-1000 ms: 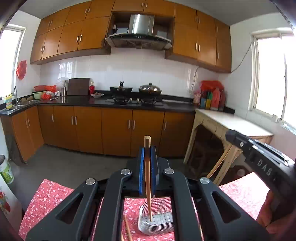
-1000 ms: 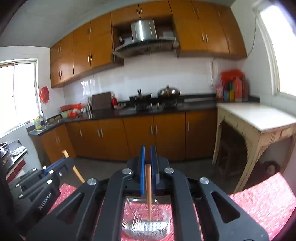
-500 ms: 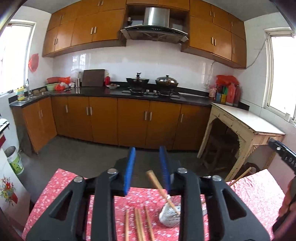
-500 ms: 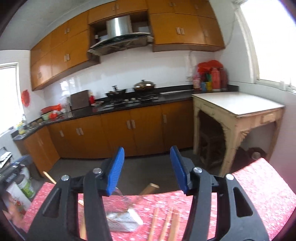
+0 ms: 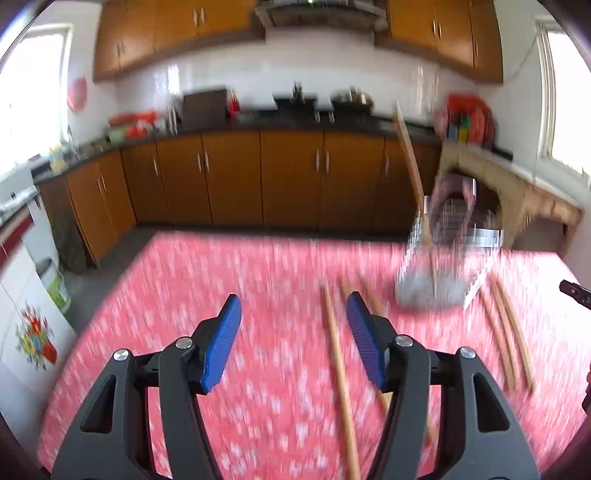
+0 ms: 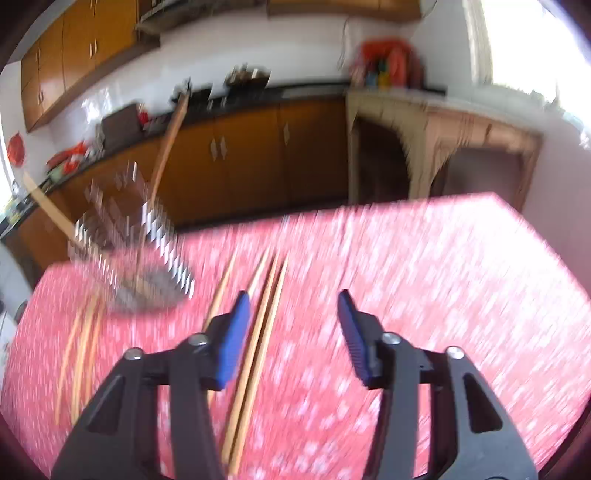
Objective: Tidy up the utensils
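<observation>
Left gripper (image 5: 293, 332) has just been opening, its jaws apart and empty, above loose chopsticks (image 5: 338, 369). Right gripper (image 6: 293, 328), jaws apart though just closing, holds nothing. Only its view shows two chopsticks (image 6: 166, 144) in the wire holder (image 6: 129, 251).

Domestic kitchen, seen from where I stand: orange-brown base cabinets (image 5: 258, 177) with metal handles under a dark countertop (image 5: 295, 120), matching wall cabinets (image 5: 177, 33) over white tiled wall (image 5: 332, 74), a range hood (image 5: 317, 11) above blurred pots on the hob (image 5: 347, 96). Also noted: bright windows (image 5: 569, 99) at the sides, a pale wooden side table (image 6: 443, 122) with coloured bottles (image 6: 384, 62), and my desk (image 5: 221, 266) under a red flowered cloth, carrying a wire utensil holder (image 5: 443, 258) and wooden chopsticks (image 5: 340, 376).
</observation>
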